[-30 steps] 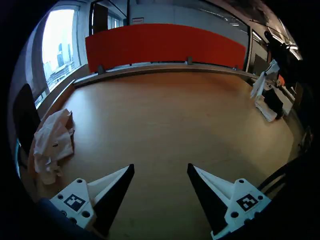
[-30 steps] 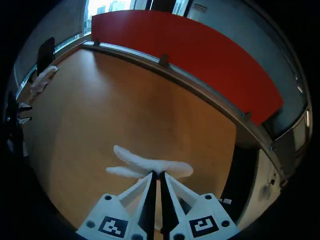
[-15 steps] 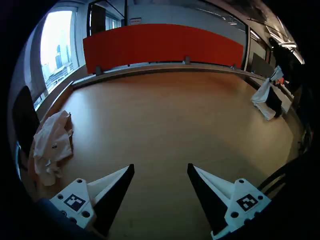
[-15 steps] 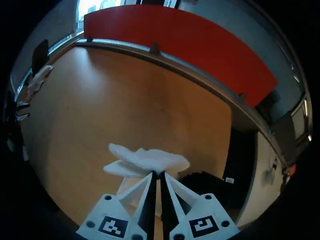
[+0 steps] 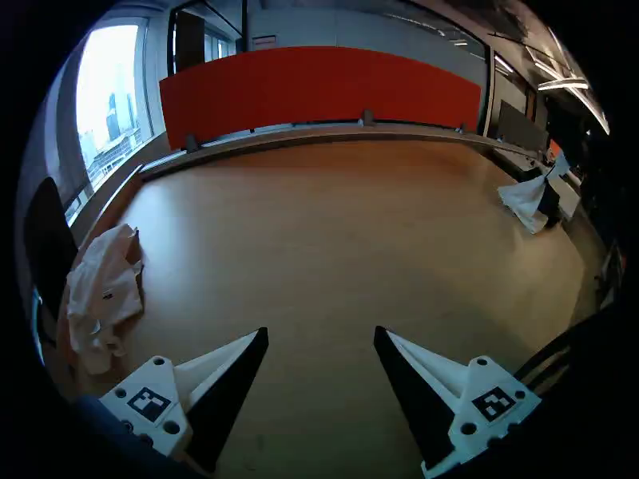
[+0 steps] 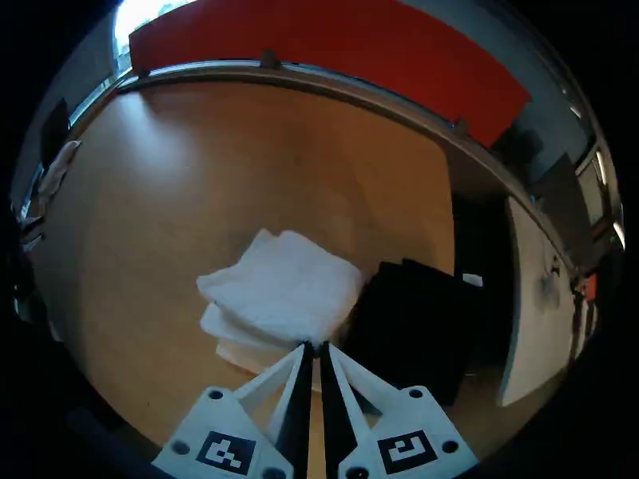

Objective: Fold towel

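Because the white folded cloth towel (image 6: pixel 279 287) looks light and limp, bunched right at the tips of your right claw (image 6: pixel 313 347), whose fingers pinch its near edge, you'd best grip corners. Your left claw (image 5: pixel 319 331) gapes wide, holding nothing.

- The left gripper (image 5: pixel 319 331) hangs over the brown desk (image 5: pixel 343 231), its two fingers wide apart.
- A crumpled white cloth (image 5: pixel 102 291) lies at the desk's left edge.
- A white towel (image 5: pixel 523 201) sits at the right edge, one corner pulled up.
- A red board (image 5: pixel 319 88) stands along the far edge.
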Motion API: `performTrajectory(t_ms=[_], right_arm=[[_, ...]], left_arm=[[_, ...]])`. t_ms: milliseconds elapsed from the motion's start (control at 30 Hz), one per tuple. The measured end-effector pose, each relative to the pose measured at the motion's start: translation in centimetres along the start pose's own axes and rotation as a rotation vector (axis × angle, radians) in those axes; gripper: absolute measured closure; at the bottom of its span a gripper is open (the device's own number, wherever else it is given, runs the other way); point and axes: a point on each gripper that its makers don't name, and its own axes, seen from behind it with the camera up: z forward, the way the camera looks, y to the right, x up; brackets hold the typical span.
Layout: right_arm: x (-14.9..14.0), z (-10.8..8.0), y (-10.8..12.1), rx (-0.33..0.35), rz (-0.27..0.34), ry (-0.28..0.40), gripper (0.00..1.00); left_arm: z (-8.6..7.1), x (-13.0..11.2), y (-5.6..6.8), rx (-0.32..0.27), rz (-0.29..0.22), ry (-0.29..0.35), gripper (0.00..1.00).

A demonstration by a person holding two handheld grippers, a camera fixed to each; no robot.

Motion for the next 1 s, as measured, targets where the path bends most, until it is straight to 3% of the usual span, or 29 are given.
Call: performTrajectory(t_ms=[567, 867, 1000], right_arm=[[-4.0, 1.6, 1.5, -0.064, 0.048, -0.096, 0.94], [-5.1, 2.1, 1.5, -0.078, 0.064, -0.111, 0.92], [-5.3, 2.0, 1.7, -0.086, 0.068, -0.111, 0.85]], left_arm=[[-0.6, -0.3, -0.7, 0.011, 0.005, -0.003, 0.01], [-0.8, -0.5, -0.8, 0.012, 0.01, -0.005, 0.01], [-0.7, -0.5, -0.7, 0.011, 0.013, -0.005, 0.02]])
